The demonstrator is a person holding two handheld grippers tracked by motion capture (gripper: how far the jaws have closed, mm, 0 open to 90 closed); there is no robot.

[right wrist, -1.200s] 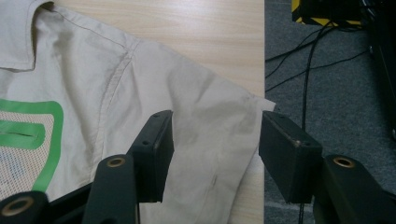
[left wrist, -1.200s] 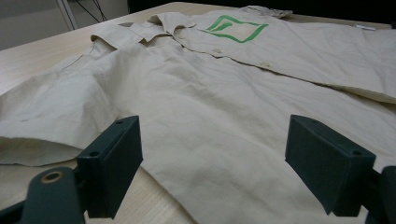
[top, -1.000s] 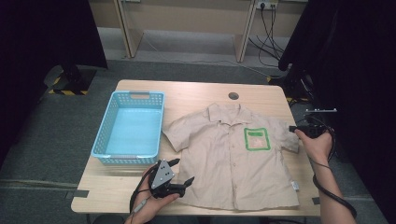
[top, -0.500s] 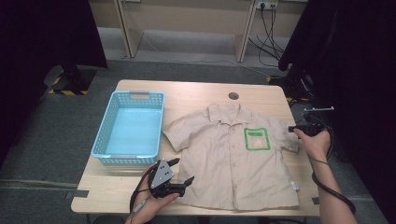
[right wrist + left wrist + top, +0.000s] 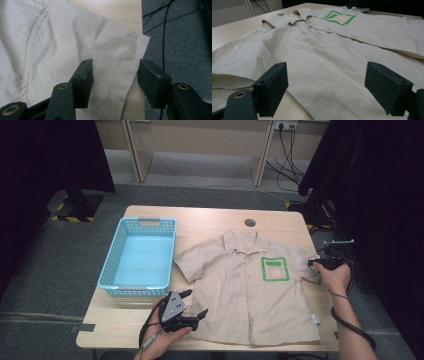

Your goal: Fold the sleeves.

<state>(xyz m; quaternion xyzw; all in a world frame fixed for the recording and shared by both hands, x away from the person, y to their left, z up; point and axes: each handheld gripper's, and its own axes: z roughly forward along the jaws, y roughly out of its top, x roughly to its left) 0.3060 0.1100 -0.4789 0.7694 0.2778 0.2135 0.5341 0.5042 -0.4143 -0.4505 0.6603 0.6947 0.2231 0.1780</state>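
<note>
High view: a beige shirt [image 5: 250,290] was laid flat on the table [image 5: 215,220]. Left tongs [image 5: 192,306] were held open at its hem; right tongs [image 5: 316,263] were held open around the sleeve edge [image 5: 130,57], not yet pressed on it.

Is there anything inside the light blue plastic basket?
No, the light blue plastic basket is empty; the beige short-sleeved shirt lies flat on the wooden table beside it.
</note>
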